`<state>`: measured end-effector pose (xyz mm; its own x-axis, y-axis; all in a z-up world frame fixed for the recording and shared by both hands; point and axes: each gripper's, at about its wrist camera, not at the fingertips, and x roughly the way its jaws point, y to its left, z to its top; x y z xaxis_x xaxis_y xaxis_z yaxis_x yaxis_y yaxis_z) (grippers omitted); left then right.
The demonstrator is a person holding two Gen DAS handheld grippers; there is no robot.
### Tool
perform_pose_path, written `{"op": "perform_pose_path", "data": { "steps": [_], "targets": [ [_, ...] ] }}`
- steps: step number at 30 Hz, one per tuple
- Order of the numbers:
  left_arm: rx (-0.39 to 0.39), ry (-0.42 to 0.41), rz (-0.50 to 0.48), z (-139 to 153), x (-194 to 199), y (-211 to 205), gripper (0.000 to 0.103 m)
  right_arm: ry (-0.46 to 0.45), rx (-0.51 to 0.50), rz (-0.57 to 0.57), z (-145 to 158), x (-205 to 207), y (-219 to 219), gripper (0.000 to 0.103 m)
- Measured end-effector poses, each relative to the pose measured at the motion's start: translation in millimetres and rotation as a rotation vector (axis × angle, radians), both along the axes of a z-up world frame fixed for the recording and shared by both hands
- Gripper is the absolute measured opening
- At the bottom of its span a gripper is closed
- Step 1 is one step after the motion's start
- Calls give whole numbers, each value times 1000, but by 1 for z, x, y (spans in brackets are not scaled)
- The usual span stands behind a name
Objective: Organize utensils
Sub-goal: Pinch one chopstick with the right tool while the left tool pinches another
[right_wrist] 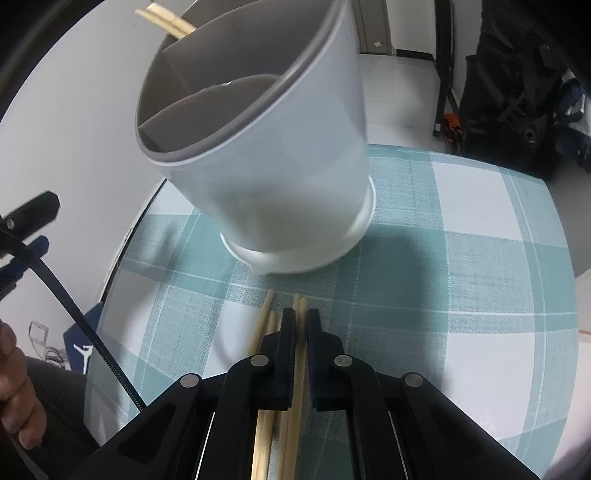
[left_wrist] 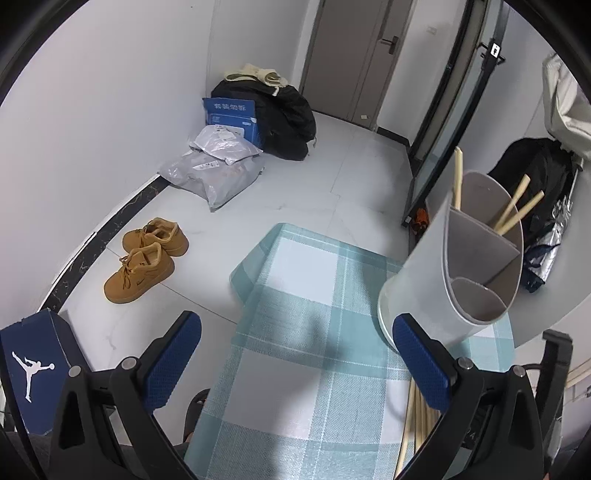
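A white utensil holder with grey inner dividers stands on the teal checked tablecloth, and a few wooden chopsticks stick out of its far compartment. In front of it my right gripper is shut on a pair of chopsticks lying on the cloth. More loose chopsticks lie just left of its fingers. My left gripper is open over the cloth with nothing between its blue pads. The holder is at its right finger, and loose chopsticks lie behind that finger.
The table's far edge drops to a tiled floor with tan shoes, grey parcels and a blue shoe box. A black bag sits on the floor beyond the table. A person's hand shows at lower left.
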<state>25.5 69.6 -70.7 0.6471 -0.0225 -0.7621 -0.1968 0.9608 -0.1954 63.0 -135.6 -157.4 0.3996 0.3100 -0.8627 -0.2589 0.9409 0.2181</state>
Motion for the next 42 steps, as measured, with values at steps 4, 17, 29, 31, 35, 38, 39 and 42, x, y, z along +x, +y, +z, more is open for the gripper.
{"op": "perform_pose_path", "data": {
  "steps": [4,17,29,31,35,38,39,42],
  "targets": [
    [17,8,-24,-2,0,-9,102,-13,30,-26,6,-3,-12,4],
    [11,148,-147,-27,6,-51,102,-68,216,-124,30,-15,-72,4],
    [89,342,-254,-72,9,-84,92,-117,327,-227,42,-36,-117,4],
    [156,316,-263,-68,7,-90,92,-128,334,-229,44,-38,-121,5],
    [180,327,-283,-72,7,-96,90,-153,334,-218,50,-43,-125,5],
    [202,316,-293,-69,9,-100,88,-160,336,-210,51,-45,-125,5],
    [211,315,-298,-68,10,-101,87,-163,333,-209,52,-46,-125,5],
    [225,311,-315,-67,14,-105,76,-168,343,-205,53,-47,-127,5]
  ]
}}
